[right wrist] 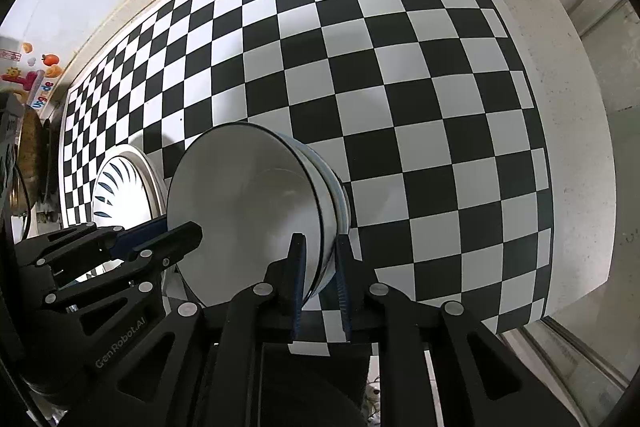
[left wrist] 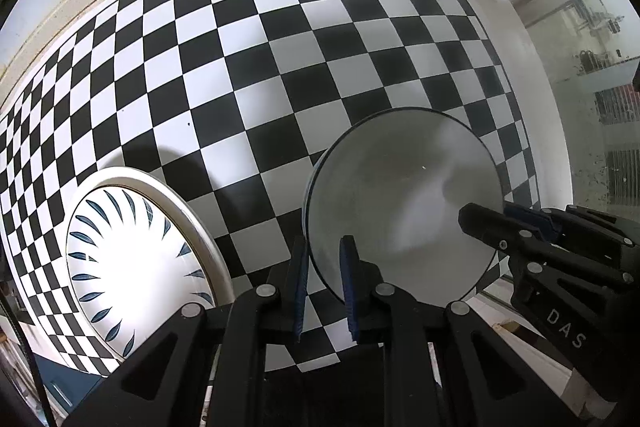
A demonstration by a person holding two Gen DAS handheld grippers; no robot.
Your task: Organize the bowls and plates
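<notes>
We hold a claw in each hand, both pointing down at a black-and-white checkered surface [left wrist: 280,67].

In the left wrist view, our left claw [left wrist: 325,283] sits at six o'clock, its blue-padded fingers [left wrist: 349,291] drawn close and clamped on the near rim of a white bowl [left wrist: 400,203] with a thin dark edge. The rim passes between the two pads, one finger inside the bowl and one outside. At four o'clock in that view our right claw [left wrist: 486,221] reaches in from the side, one black finger lying over the bowl's inside wall and the blue pad behind the rim.

In the right wrist view the white bowl [right wrist: 248,195] sits nested on top of other bowls, a stack [right wrist: 338,195] whose rims show along its right edge at about five o'clock from the bowl's middle. Our right claw [right wrist: 318,267] straddles that rim at six o'clock; the fingers stand only slightly apart, and we cannot tell whether the pads press on the rim. The left claw [right wrist: 176,233] shows at eight o'clock, gripping the opposite side of the bowl.

A white plate [left wrist: 140,251] with blue leaf marks around its face lies on the surface just beside the bowls, at eight o'clock in the left view and at nine o'clock in the right, apart from both claws.
</notes>
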